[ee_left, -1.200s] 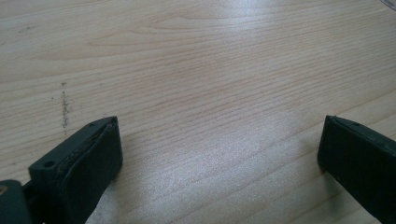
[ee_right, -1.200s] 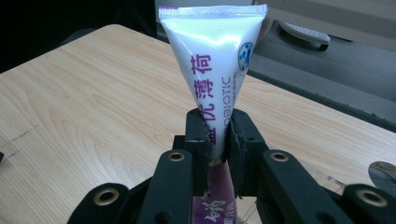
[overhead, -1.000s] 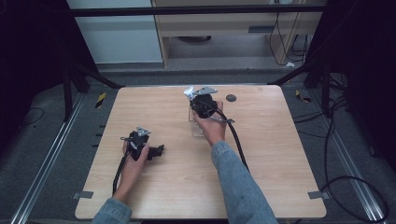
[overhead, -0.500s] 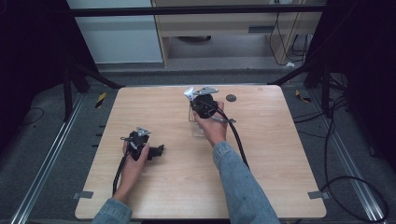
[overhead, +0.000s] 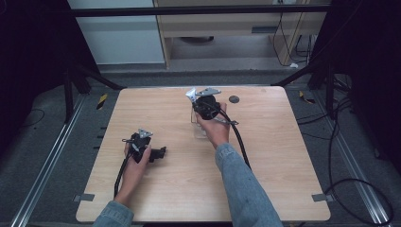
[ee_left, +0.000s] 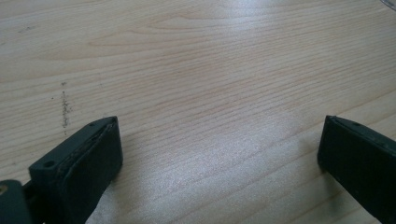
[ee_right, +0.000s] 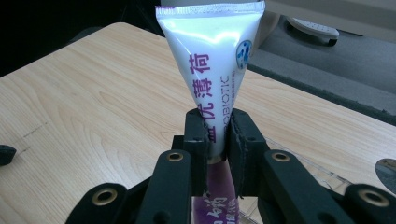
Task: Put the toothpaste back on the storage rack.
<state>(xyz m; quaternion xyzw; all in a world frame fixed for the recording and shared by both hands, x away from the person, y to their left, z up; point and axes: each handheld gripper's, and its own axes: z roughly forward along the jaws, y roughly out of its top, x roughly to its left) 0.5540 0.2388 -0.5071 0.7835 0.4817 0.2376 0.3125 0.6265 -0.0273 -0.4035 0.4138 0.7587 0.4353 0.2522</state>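
My right gripper [ee_right: 216,135] is shut on a white tube [ee_right: 210,70] with purple lettering. The tube stands upright with its flat crimped end on top. In the high view this gripper [overhead: 204,105] is held above the far middle of the wooden table [overhead: 274,156], and the tube [overhead: 191,95] sticks out at its far left. My left gripper [overhead: 161,152] rests low at the table's near left with its jaws toward the right. Its own view shows the left gripper [ee_left: 217,140] wide open over bare wood.
A small dark round disc [overhead: 233,99] lies on the table just right of the right gripper, and the same disc [ee_right: 387,169] sits at the right edge of the right gripper view. Something clear [overhead: 198,125], hard to make out, sits under the right hand. Cables trail toward the person.
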